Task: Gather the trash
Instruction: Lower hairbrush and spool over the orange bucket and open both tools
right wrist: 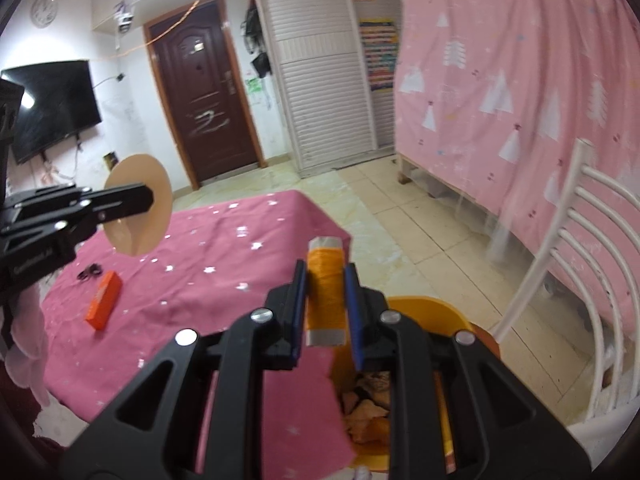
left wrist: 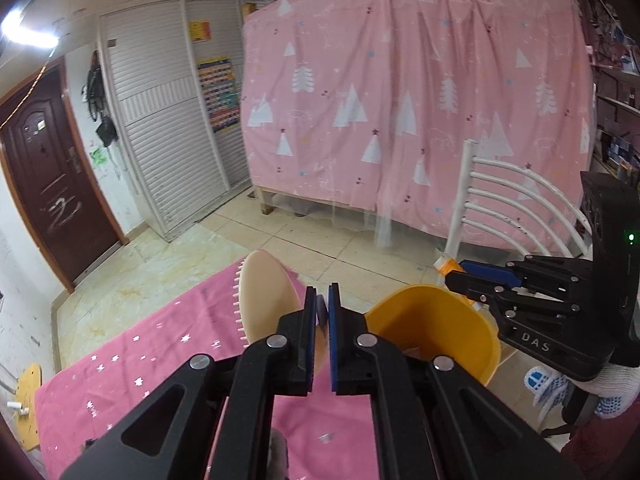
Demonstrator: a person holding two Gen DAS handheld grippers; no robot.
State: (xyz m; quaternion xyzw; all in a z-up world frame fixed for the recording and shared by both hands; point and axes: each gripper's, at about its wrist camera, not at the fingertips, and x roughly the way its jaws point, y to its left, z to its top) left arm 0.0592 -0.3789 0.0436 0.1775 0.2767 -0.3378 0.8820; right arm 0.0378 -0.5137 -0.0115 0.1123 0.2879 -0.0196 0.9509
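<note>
My left gripper [left wrist: 322, 300] is shut on the edge of a beige oval comb-like disc [left wrist: 266, 294] and holds it above the pink starred tablecloth [left wrist: 132, 360]; the disc also shows in the right wrist view [right wrist: 140, 204]. My right gripper [right wrist: 326, 280] is shut on an orange packet with silver ends [right wrist: 325, 292], held over the yellow bin [right wrist: 436, 308]. The bin [left wrist: 444, 320] stands at the table's right edge and holds crumpled scraps [right wrist: 368, 408]. The right gripper also shows in the left wrist view [left wrist: 468, 276].
An orange box [right wrist: 104, 300] and a small black item [right wrist: 90, 272] lie on the cloth at left. A white slatted chair [right wrist: 580, 280] stands right of the bin. A pink bed curtain [left wrist: 400, 100], louvred wardrobe [left wrist: 160, 140] and brown door [right wrist: 208, 92] stand behind.
</note>
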